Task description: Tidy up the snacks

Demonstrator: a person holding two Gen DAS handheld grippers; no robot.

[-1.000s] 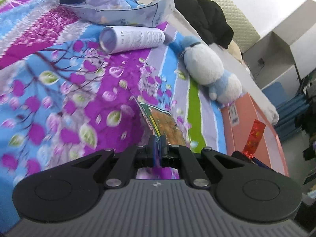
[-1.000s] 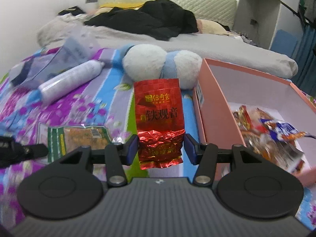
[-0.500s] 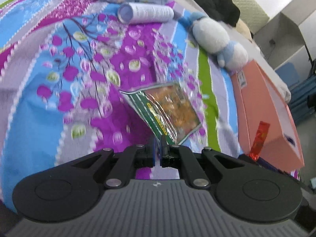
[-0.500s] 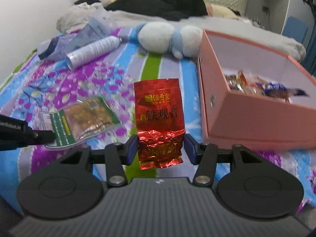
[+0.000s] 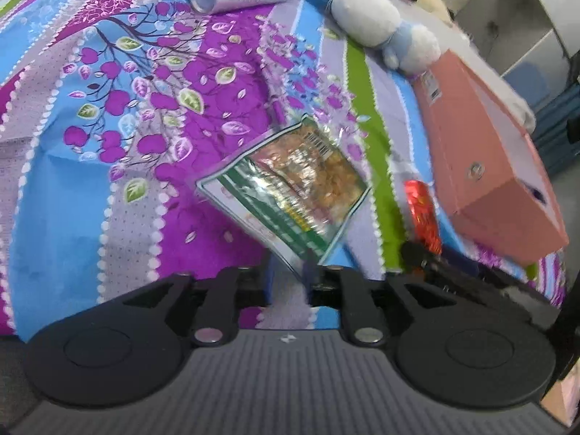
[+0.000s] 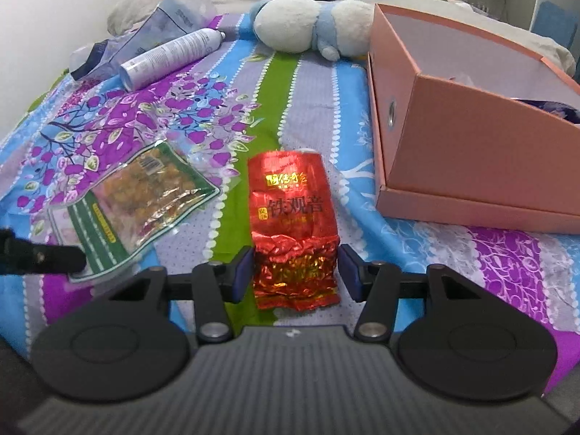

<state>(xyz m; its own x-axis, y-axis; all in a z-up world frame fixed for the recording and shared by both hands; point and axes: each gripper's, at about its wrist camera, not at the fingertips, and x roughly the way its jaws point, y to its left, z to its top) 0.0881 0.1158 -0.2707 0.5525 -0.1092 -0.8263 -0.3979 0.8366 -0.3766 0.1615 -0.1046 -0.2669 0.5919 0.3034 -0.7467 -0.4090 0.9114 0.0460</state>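
The left gripper (image 5: pixel 290 282) has just been opening, freeing the green snack packet (image 5: pixel 286 195) onto the floral bedspread (image 5: pixel 108 137), while the right gripper (image 6: pixel 295 272) clamps the red tea pouch (image 6: pixel 293 224) beside the pink box (image 6: pixel 471 166), so neither is boxed yet.

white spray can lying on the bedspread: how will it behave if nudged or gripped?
The spray can lies on its side, so a sideways nudge would probably roll it across the bedspread. It looks rigid and smooth, so it may slip in a light grip. Weight cannot be judged.
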